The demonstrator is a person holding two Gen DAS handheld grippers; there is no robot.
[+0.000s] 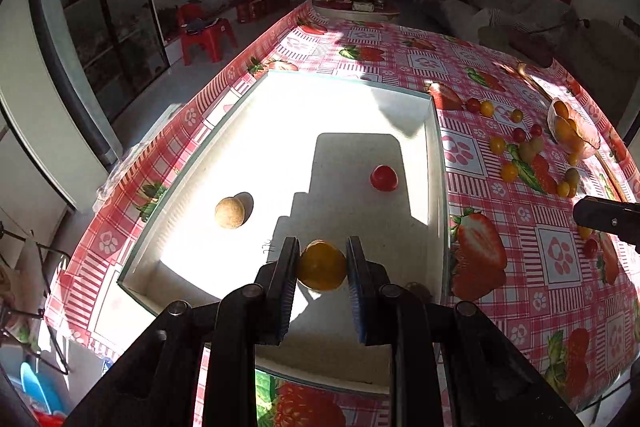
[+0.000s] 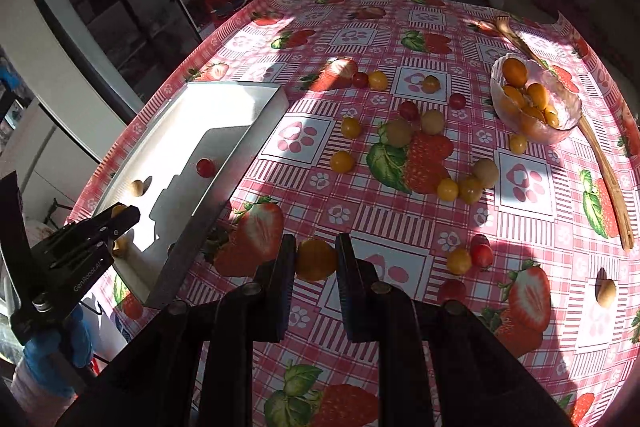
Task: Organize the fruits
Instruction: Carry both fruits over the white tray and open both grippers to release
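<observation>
The left gripper (image 1: 322, 263) sits at lower centre of its own view, angled steeply downward, its two dark fingers clamped on a small yellow fruit (image 1: 322, 265). The right gripper (image 2: 316, 259) points down likewise, pinching an orange-yellow fruit (image 2: 316, 260). At lower left of the right view, a blue-gloved hand (image 2: 56, 347) grips the left tool.

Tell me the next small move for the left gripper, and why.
Probably lower it a little and open the jaws. The left gripper is shut on a yellow cherry tomato and already hangs over the white tray, where a red cherry tomato and a tan longan lie apart. Bare floor lies beneath, so releasing there seems safe.
</observation>
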